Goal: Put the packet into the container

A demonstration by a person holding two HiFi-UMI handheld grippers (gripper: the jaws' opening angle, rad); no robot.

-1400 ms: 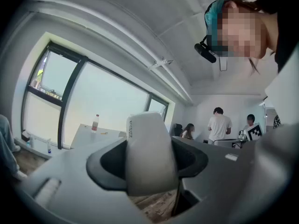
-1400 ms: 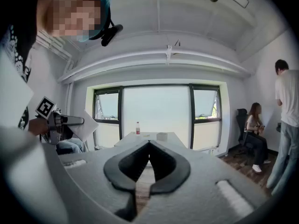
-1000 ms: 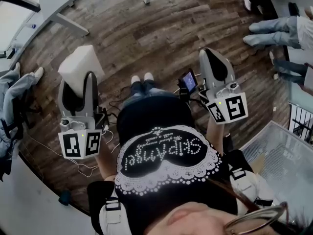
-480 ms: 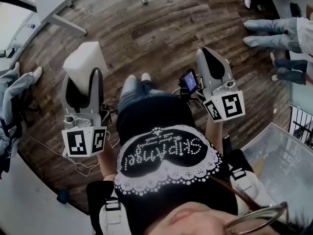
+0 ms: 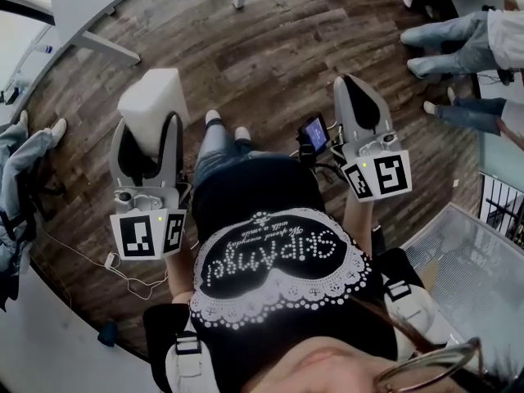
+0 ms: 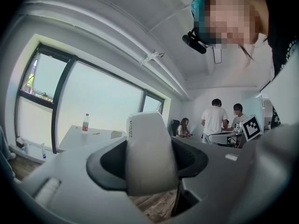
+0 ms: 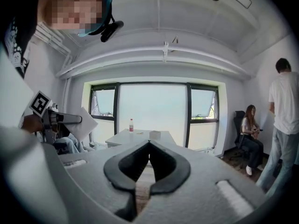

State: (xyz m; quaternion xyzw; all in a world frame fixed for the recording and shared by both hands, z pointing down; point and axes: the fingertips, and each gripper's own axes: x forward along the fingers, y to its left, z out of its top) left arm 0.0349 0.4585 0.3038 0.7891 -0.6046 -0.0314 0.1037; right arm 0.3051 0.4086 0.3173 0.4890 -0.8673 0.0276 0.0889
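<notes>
Since a sec ago the left gripper (image 5: 149, 133) w/ its packet (image 5: 151, 97) has drifted right in the head view; the right gripper (image 5: 354, 92) has barely shifted.

Head view: we see the white packet standing up out of the left jaws, clamped btwn them, over the wood floor (image 5: 270, 47). Our own torso (image 5: 270, 252) fills the lower middle and blocks the floor under the grippers. A small screen (image 5: 315, 135) sits just beside the right gripper. White table (image 5: 90, 2) top left, cut by the frame. Legs in jeans (image 5: 446, 39) top right, seated legs (image 5: 29, 150) far left, cables (image 5: 115, 260) on the floor. Pale see-through bin (image 5: 471, 260) lower right, cut off at the edge; we can't tell what's in it.

Left gripper view: jaws spread wide, both pads pressed on the packet (image 6: 148, 153), which fills the gap and hides what's behind. Print on its edge is too small to read. Window (image 6: 93, 106) and bottle (image 6: 85, 122) at left, ppl standing (image 6: 216, 120) at right.

Right gripper view: jaws closed tip to tip, nothing btwn them. Beyond are a bottle (image 7: 131, 125) and small box (image 7: 154, 135) on a table, a seated person (image 7: 250, 129), and a standing person (image 7: 285, 120) half cut off.
</notes>
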